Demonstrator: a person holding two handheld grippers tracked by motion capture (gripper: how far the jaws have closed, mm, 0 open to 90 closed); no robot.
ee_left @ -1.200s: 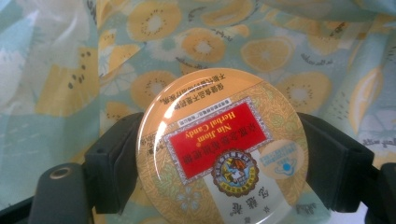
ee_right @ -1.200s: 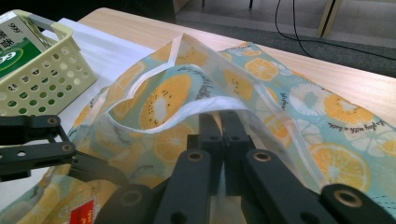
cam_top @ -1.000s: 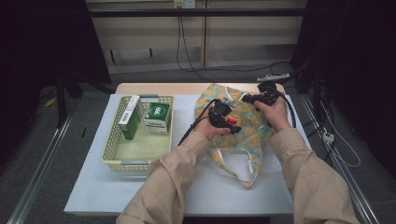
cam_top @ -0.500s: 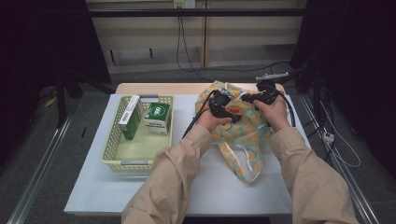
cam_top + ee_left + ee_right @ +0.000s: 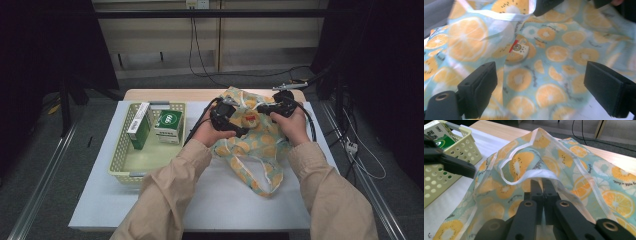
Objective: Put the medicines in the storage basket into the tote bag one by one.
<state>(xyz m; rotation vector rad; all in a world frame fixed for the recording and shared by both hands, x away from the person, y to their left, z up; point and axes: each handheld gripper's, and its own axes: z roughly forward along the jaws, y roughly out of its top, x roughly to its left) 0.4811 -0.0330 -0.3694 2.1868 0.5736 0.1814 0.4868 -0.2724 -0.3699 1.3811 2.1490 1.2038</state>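
Pale yellow perforated basket (image 5: pixel 122 155) on the left part of the tabletop (image 5: pixel 220 200), holding two green-and-white cartons (image 5: pixel 168 126) upright at its far end, near half bare. Fruit-print cloth bag (image 5: pixel 255 145) right of the basket, spread over the white sheet, orange and kiwi slices on light blue, white-trimmed handle loop trailing toward the near edge. A small red-tagged item (image 5: pixel 517 48) seen inside or through the fabric in the left gripper view.

Left gripper (image 5: pixel 541 82) over the bag with jaws spread wide, just been opening, only printed cloth lying beneath and between, nothing pinched. Right gripper (image 5: pixel 542 187) pressed closed on the bag's white-hemmed rim, lifting the mouth into a raised arch.

White-covered tabletop with a wooden strip along the far edge. Beyond, grey floor, pale panels, black cables hanging and trailing, metal rails at both sides. Beige sleeves entering from below. Basket corner and one black jaw of the left gripper close beside the bag's mouth in the right gripper view.
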